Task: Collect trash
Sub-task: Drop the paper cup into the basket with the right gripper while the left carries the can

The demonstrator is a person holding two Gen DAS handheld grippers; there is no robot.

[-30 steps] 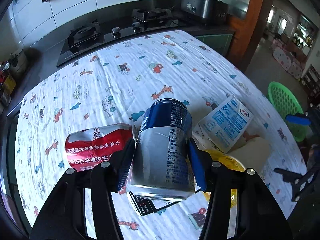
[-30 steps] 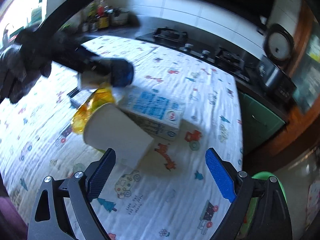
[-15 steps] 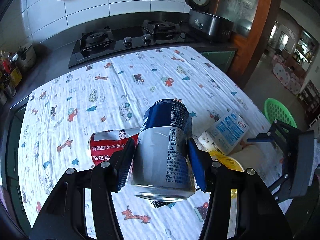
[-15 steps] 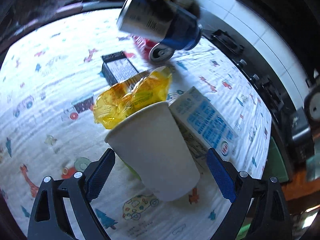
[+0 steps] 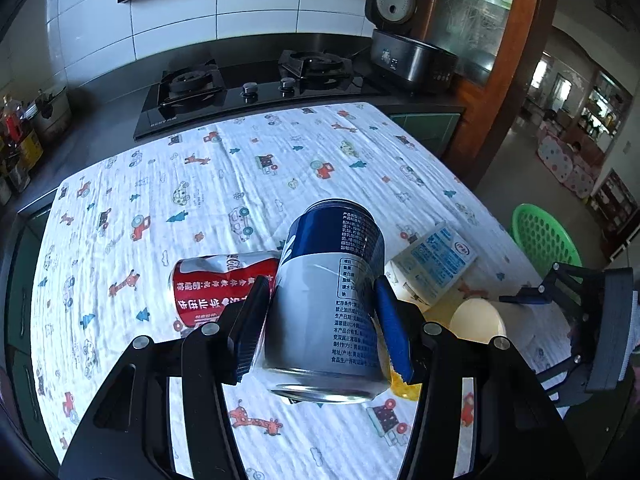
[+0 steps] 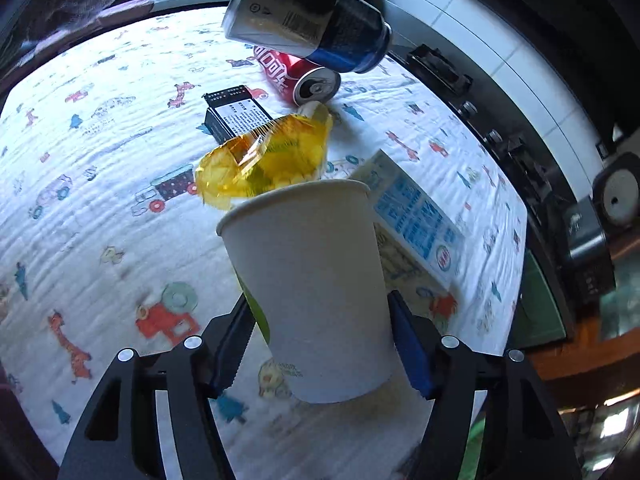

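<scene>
Trash: left claw (image 5: 320, 328) pinching blue can (image 5: 328, 304); right claw (image 6: 320, 344) closing around paper cup (image 6: 316, 280); black box (image 6: 236, 116) only right view.

Open cloth (image 5: 248, 168) beyond clustered trash (image 6: 264, 160).

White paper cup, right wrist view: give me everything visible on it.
The white paper cup is a plain tapered cup with a rolled rim, a green patch on its left side and small print near the base. It lies tipped, rim pointing away from the camera and base toward it, on the cartoon-print tablecloth. It sits between the blue pads of the right gripper, whose jaws are closing on it. A crumpled yellow plastic wrapper lies at its rim.
</scene>
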